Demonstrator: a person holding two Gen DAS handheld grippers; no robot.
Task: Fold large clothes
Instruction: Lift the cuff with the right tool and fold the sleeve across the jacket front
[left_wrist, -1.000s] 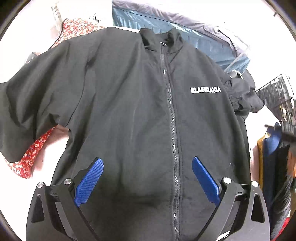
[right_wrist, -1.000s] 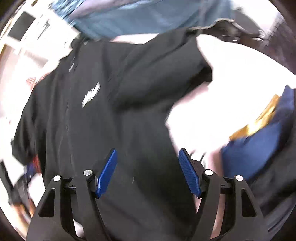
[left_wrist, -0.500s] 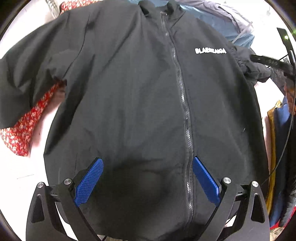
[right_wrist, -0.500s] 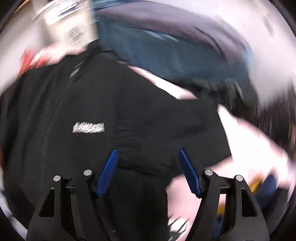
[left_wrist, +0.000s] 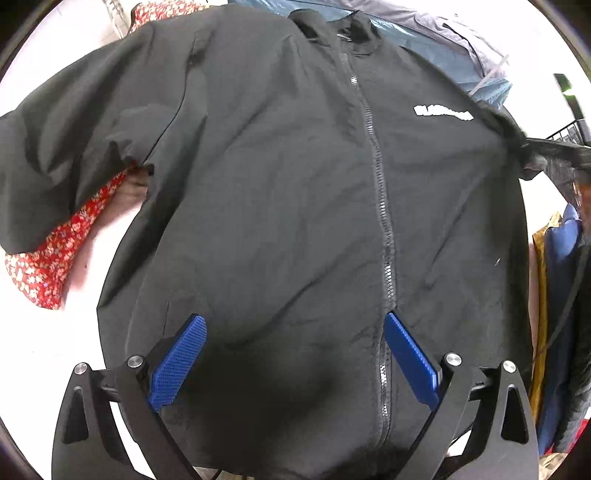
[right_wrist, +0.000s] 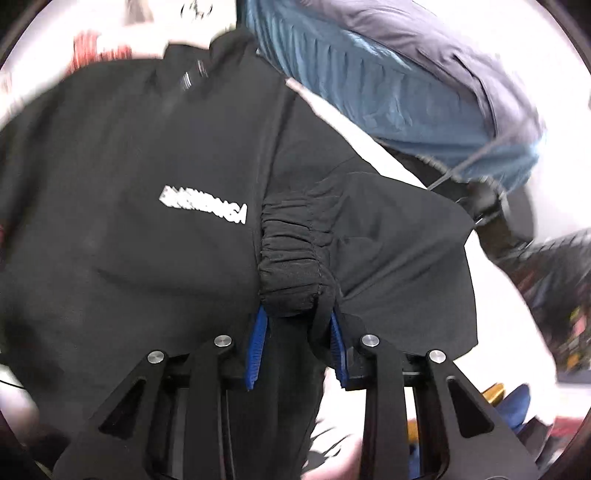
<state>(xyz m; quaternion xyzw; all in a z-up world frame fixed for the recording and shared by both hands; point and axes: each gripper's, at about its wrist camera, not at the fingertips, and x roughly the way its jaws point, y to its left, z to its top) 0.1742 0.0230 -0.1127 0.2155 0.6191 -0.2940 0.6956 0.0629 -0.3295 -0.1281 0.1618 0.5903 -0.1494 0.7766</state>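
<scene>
A black zip-up jacket (left_wrist: 280, 192) with a white chest logo (left_wrist: 442, 113) lies front-up on a white table. My left gripper (left_wrist: 295, 354) is open and empty, hovering over the jacket's lower hem. In the right wrist view the jacket (right_wrist: 129, 240) fills the left side. My right gripper (right_wrist: 295, 325) is shut on the elastic cuff (right_wrist: 291, 273) of the jacket's sleeve, folded over beside the logo (right_wrist: 203, 204).
A red floral garment (left_wrist: 55, 254) lies under the jacket's left sleeve. A blue and grey padded garment (right_wrist: 406, 85) lies at the back. Blue and yellow clothes (left_wrist: 557, 295) hang at the right, by a wire rack (left_wrist: 569, 133).
My right gripper swung over to the jacket's sleeve and closed on its cuff. My left gripper stayed open, shifting slightly over the hem.
</scene>
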